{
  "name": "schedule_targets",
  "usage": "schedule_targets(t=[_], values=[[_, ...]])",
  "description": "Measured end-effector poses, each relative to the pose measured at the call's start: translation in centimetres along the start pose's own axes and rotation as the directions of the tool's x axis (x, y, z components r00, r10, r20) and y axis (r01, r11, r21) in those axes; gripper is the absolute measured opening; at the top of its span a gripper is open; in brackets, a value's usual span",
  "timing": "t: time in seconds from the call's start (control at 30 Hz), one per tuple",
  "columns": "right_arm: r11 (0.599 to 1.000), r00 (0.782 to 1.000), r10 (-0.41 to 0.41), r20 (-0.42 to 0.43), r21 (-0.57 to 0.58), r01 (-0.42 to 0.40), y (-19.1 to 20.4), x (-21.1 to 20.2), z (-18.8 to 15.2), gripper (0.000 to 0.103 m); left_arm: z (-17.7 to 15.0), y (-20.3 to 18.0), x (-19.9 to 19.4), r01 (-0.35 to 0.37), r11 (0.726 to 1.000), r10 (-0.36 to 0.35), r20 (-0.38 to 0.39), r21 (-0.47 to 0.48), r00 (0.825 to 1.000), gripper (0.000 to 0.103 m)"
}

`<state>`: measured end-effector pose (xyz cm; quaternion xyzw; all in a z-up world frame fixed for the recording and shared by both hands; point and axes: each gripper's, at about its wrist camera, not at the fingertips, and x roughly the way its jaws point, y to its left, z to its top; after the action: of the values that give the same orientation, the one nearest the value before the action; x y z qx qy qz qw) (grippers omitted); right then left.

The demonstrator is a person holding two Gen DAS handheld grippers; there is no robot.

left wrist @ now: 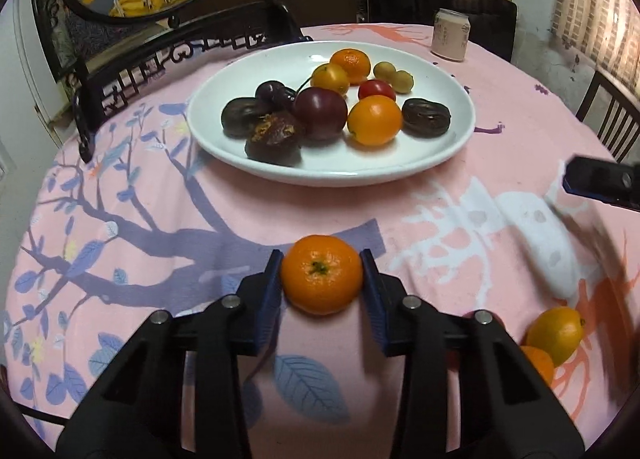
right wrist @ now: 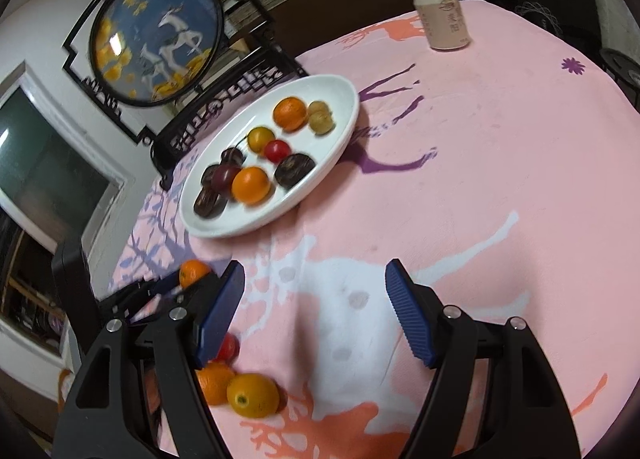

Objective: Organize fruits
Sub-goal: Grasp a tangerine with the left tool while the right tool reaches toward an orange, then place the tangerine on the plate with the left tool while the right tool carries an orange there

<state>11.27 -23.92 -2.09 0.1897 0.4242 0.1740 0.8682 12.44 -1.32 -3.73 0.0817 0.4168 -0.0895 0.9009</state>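
Blue-padded and black-framed, our left gripper (left wrist: 322, 274) is pinching a small mandarin (left wrist: 321, 274) on the pink tablecloth (left wrist: 460, 203), both ribbed pads pressing on the fruit's sides while it is sitting stem-up on the cloth. We are keeping our right gripper (right wrist: 316, 311) spread wide above a white deer printed on the cloth, with nothing between its pads.

As we read it, the step in hand is carrying this mandarin to the white plate (left wrist: 456, 147), which is lying just beyond it and already holding oranges, dark plums, a red tomato and wrinkled dark fruits. To do it well, we are judging that the squeeze should stay gentle: the skin looks thin, dimpled and soft, and the round shape could roll out of flat pads if we tilt. Lifting straight up before travelling should keep the fuzzy cloth from dragging. The plate's open left half looks like the safest landing, since its glazed surface is smooth and a dropped fruit would roll toward the others.

Near the table edge a glossy yellow-orange citrus (right wrist: 253, 395), another orange (right wrist: 214, 381) touching it, and a small red fruit (right wrist: 228, 346) are waiting just beside our right gripper's left finger. A pale drink can (right wrist: 440, 19) is standing upright, well apart at the far edge.
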Motion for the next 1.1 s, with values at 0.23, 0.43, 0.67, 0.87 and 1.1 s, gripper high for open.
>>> schedule_targets(t=[0.23,0.43,0.67,0.87,1.1], values=[[0.985,1.0,0.003,0.022,-0.174,0.001,2.3,-2.4,-5.3,0.073,-0.1,0.6,-0.3,-0.039,0.999,0.039,-0.004,-0.023,0.999,0.039],[0.96,1.0,-0.003,-0.021,-0.279,-0.003,4.3,-1.3,-7.0,0.053,0.0,1.0,-0.1,-0.046,0.998,0.046,-0.012,-0.034,0.999,0.039],[0.95,0.997,0.001,-0.082,-0.312,-0.027,5.0,0.2,-7.7,0.044,-0.1,1.0,0.1,-0.048,0.998,0.048,-0.017,-0.039,0.999,0.042],[0.953,0.995,0.017,-0.095,-0.3,-0.045,4.9,0.4,-7.9,0.037,-0.1,1.1,0.1,-0.042,0.998,0.041,-0.015,-0.041,0.999,0.04],[0.957,0.998,0.017,-0.062,-0.289,-0.034,4.7,-0.1,-7.6,0.035,-0.1,1.0,-0.3,-0.042,0.998,0.042,-0.003,-0.04,0.999,0.039]])
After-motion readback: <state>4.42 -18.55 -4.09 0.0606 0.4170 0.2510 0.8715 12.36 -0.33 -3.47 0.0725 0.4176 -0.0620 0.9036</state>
